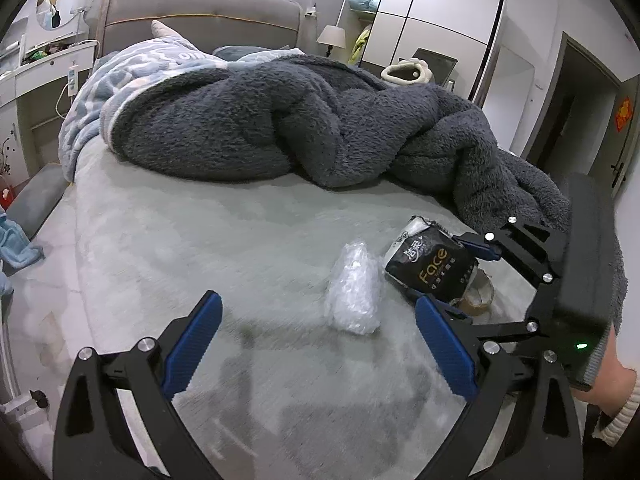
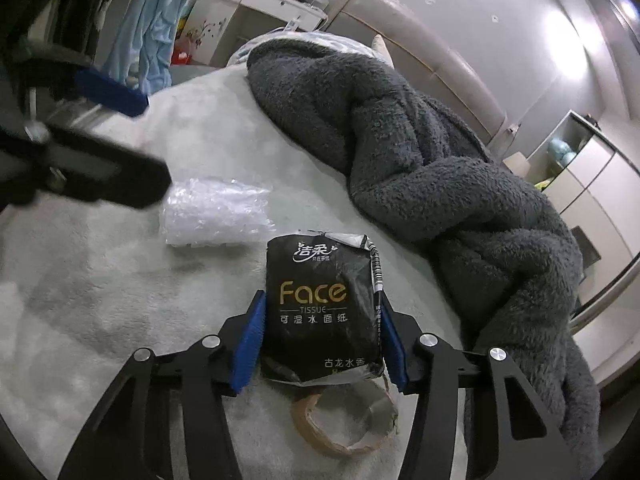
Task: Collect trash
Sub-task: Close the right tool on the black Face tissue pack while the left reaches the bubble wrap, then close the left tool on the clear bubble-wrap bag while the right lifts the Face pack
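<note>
- Right gripper (image 2: 322,340) pinching black tissue pack (image 2: 320,312) between its blue pads, on the bed (image 2: 100,280).
- Left gripper (image 1: 316,344) spreading wide, empty; clear plastic bag (image 1: 354,288) lying just ahead of it.
- Tape roll (image 2: 348,424) sitting under right gripper.

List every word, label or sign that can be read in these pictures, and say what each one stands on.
"洁柔": top of the black tissue pack, in white.
"Face": gold letters on the pack's middle.
"TISSUE": small line under "Face".
"可湿水面纸": white line below that.
"古龙水香": near the pack's lower edge.
Barcode strip along the pack's side: too small to read.
Letters on the patterned blue blanket: partly hidden, unreadable.
Red sign by the door: blurred.
</note>
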A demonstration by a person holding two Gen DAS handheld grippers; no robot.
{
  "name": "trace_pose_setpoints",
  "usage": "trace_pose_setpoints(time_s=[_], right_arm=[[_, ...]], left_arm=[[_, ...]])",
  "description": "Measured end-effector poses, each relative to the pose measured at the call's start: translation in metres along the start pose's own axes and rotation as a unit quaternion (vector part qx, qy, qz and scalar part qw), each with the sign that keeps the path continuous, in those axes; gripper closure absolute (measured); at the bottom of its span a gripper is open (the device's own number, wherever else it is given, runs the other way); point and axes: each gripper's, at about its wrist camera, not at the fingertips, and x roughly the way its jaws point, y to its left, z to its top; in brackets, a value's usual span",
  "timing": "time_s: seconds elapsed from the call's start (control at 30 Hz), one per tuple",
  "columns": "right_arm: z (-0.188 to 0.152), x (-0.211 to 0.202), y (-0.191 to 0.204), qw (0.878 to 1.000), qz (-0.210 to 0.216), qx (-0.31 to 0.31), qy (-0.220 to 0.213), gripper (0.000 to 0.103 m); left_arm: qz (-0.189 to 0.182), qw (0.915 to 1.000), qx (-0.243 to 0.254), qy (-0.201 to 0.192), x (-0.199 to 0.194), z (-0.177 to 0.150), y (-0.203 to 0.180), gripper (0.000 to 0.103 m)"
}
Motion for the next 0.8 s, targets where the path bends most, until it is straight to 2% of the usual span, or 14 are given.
trace_pose_setpoints(time_s=[0.23,0.33,0.47,0.63,0.73,0.8], right_arm=[[-0.012,-0.011,-0.037,0.992,0.075,0.103,-0.004,0.052],[-0.018,-0.016,-0.055,0.983,0.105,0.147,-0.012,0.052],[-0.033,-0.021,-0.082,0.959,0.165,0.228,-0.024,0.052],[-0.046,-0.026,-0.103,0.937,0.201,0.282,-0.034,0.052],[-0.052,-0.030,-0.113,0.926,0.217,0.307,-0.037,0.052],[-0.055,-0.029,-0.119,0.916,0.230,0.328,-0.036,0.052]], left_arm=[[0.004,0.9999,0.009,0.004,0.014,0.002,-0.016,0.007],[0.011,0.9998,0.012,0.010,0.022,0.001,-0.019,0.015],[0.016,0.9995,0.017,0.020,0.031,0.001,-0.024,0.022],[0.021,0.9990,0.023,0.030,0.040,0.000,-0.030,0.031],[0.032,0.9981,0.034,0.040,0.044,0.000,-0.035,0.042],[0.040,0.9971,0.039,0.052,0.048,-0.002,-0.038,0.055]])
